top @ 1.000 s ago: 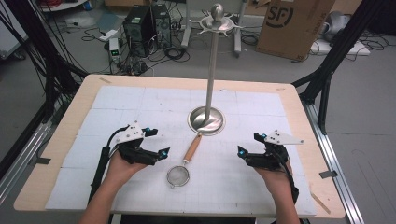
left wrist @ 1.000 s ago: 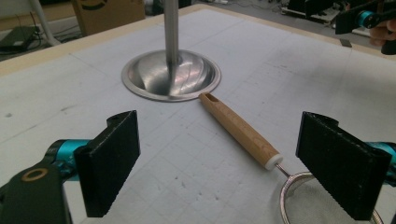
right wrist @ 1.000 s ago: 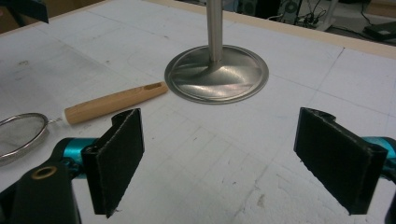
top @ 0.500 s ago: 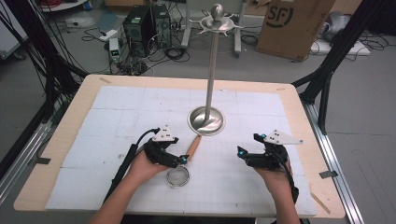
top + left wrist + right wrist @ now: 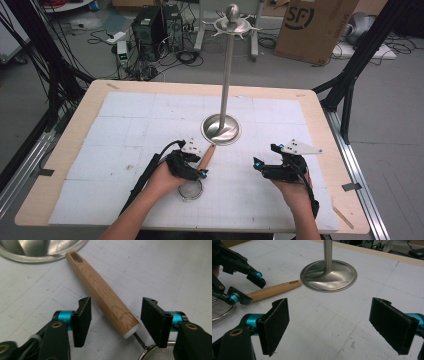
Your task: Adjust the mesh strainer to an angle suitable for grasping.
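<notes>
the left gripper (image 5: 113, 322) straddles the strainer's wooden handle (image 5: 102, 293) with jaws wide, gripping nothing, so close squarely near its white-capped end, the strainer (image 5: 192, 188) lying before the stand (image 5: 221, 130); the right gripper (image 5: 337, 326) hovers open, empty.

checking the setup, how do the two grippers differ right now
The left gripper has a wooden strainer handle between its open jaws; the right gripper has bare table mat between its own. The left sits close to the metal stand base, the right farther off. Both are open and hand-held.
</notes>
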### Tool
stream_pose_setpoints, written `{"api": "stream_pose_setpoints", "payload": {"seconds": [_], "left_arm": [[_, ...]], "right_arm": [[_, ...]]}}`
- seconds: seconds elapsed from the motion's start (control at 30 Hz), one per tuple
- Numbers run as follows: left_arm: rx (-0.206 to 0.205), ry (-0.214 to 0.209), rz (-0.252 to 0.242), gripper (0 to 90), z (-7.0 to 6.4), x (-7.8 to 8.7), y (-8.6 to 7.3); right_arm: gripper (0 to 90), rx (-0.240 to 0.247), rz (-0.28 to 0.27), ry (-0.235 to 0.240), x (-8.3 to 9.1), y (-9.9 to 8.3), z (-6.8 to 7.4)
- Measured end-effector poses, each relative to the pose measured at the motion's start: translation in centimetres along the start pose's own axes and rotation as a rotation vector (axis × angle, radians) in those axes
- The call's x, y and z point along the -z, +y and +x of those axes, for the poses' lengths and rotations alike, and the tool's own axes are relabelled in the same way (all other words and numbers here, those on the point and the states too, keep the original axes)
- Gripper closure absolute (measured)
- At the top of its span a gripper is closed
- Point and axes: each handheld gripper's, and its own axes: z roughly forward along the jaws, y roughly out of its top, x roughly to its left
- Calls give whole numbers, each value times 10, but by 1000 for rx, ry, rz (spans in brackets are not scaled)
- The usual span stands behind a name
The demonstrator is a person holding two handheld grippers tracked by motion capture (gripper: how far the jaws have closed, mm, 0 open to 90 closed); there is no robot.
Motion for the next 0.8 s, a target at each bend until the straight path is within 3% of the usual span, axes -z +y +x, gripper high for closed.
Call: {"api": "stream_pose_setpoints", "payload": {"seconds": [0.07,0.2,0.47,0.8], "left_arm": [[-19,14,40,467,-2,-4,2],[-24,9,55,515,-3,-2,3],[-73,-2,93,635,-5,7,2],[-132,-20,134,679,-6,16,-1]], "right_arm": [[154,2,1,-1,0,0,0],[154,-6,1,-2,1,-1,-1],[154,-8,1,-3,1,-1,-1],[154,-3,9,-5,0,-1,-1]]}}
